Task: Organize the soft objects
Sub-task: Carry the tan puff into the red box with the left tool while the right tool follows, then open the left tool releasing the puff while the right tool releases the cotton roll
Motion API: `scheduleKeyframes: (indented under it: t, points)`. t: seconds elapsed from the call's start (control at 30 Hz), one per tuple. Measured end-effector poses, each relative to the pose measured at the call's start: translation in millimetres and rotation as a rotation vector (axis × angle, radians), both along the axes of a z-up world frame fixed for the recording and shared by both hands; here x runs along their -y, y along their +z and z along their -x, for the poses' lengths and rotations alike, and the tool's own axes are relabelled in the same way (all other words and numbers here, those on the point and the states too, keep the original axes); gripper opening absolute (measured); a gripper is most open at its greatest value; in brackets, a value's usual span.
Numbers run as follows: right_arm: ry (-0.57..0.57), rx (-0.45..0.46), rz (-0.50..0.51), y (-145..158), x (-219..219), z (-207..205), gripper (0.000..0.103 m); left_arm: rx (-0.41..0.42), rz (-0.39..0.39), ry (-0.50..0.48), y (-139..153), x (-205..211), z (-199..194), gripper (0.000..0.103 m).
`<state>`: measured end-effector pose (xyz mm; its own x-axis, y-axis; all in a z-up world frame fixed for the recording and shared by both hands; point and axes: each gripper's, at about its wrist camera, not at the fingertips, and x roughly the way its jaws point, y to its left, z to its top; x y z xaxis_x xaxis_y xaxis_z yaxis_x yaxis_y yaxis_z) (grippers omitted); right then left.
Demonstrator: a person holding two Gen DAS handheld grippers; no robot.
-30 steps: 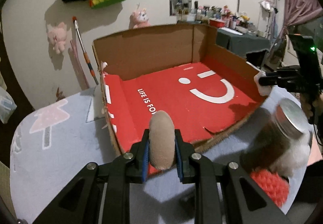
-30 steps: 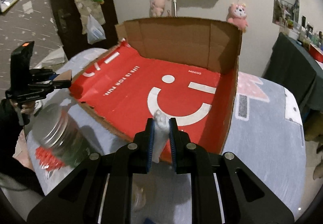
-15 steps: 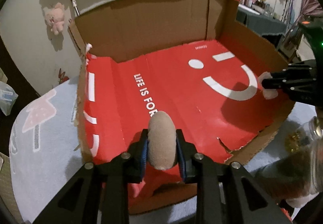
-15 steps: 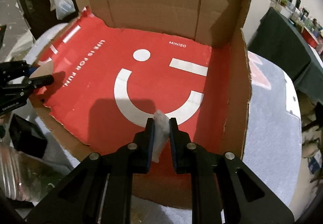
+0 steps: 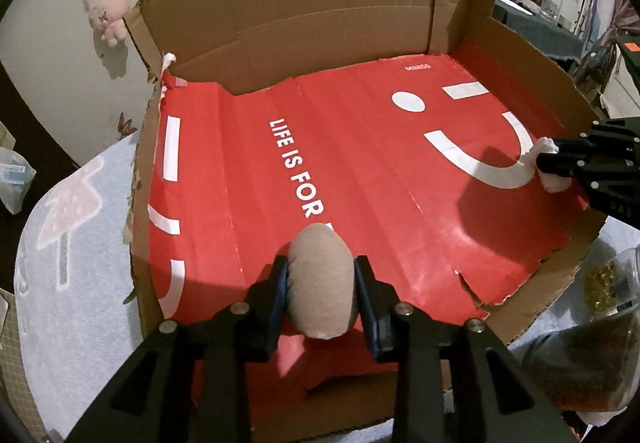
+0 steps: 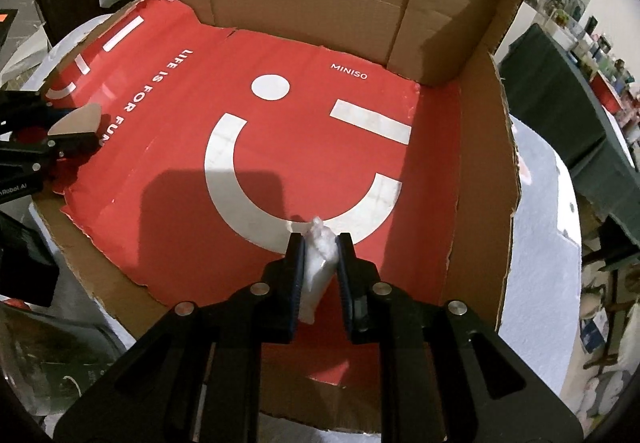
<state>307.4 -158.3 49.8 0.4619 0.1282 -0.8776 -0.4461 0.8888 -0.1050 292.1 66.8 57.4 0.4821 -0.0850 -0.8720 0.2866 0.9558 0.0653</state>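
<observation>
Fingers of our left hand-held gripper (image 5: 321,293) flank a tan plush lump (image 5: 321,285); its jaws have just been opening, though the pads seem to touch it yet. It is egg-shaped, matte and fuzzy, over the red liner (image 5: 360,171) of the cardboard box (image 5: 304,15). Our right hand-held gripper (image 6: 320,263) pinches a white fluffy wad (image 6: 318,267), narrow and crumpled, above the liner's white smile.
</observation>
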Motion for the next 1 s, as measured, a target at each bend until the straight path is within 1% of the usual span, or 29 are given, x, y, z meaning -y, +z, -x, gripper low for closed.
scheduleKeyframes:
  t: [0.1,0.27,0.43,0.6,0.67,0.7,0.73,0.77,0.8,0.83,0.87,0.9,0.97,1.0]
  points:
    - [0.003,-0.001,0.005,-0.2,-0.5,-0.7,0.017,-0.002,-0.003,-0.002,-0.7,0.9,-0.5,0.038]
    - [0.010,-0.002,0.009,-0.4,-2.7,-1.2,0.019,-0.002,-0.002,-0.008,-0.6,3.1,0.1,0.044]
    - [0.022,0.004,0.022,-1.9,-5.5,0.4,0.021,0.000,-0.005,-0.010,0.1,4.5,0.8,0.047]
    - [0.025,0.001,0.010,-1.1,-3.6,1.5,0.021,0.011,0.003,-0.019,3.2,7.4,2.4,0.054]
    - [0.028,0.001,0.009,-0.6,-3.7,2.1,0.022,0.020,0.007,-0.025,5.2,8.6,4.2,0.059]
    - [0.028,0.001,0.008,0.4,-3.5,2.5,0.024,0.024,0.008,-0.027,6.3,8.0,4.9,0.060]
    - [0.030,0.002,0.001,1.8,-2.9,3.2,0.027,0.032,0.007,-0.026,7.9,8.3,6.3,0.064]
    - [0.033,0.001,-0.010,3.8,-2.2,4.3,0.030,0.043,0.006,-0.023,9.8,8.2,7.6,0.070]
    - [0.033,0.004,-0.015,5.7,-2.0,4.9,0.031,0.056,0.009,-0.020,12.5,7.8,9.2,0.072]
    - [0.032,0.010,-0.018,7.9,-1.7,6.1,0.036,0.067,0.018,-0.021,15.4,7.1,10.9,0.074]
    - [0.037,0.015,-0.029,11.3,-1.4,8.0,0.046,0.074,0.026,-0.021,18.2,6.3,12.5,0.075]
    - [0.047,0.016,-0.043,13.9,-1.3,9.8,0.049,0.083,0.033,-0.017,21.5,5.2,14.4,0.075]
    - [0.037,0.051,-0.033,22.0,-2.6,15.1,0.062,0.108,0.046,-0.008,28.9,3.8,19.2,0.077]
    - [0.038,0.065,-0.035,25.3,-2.8,17.1,0.063,0.125,0.054,-0.003,34.1,2.8,23.5,0.077]
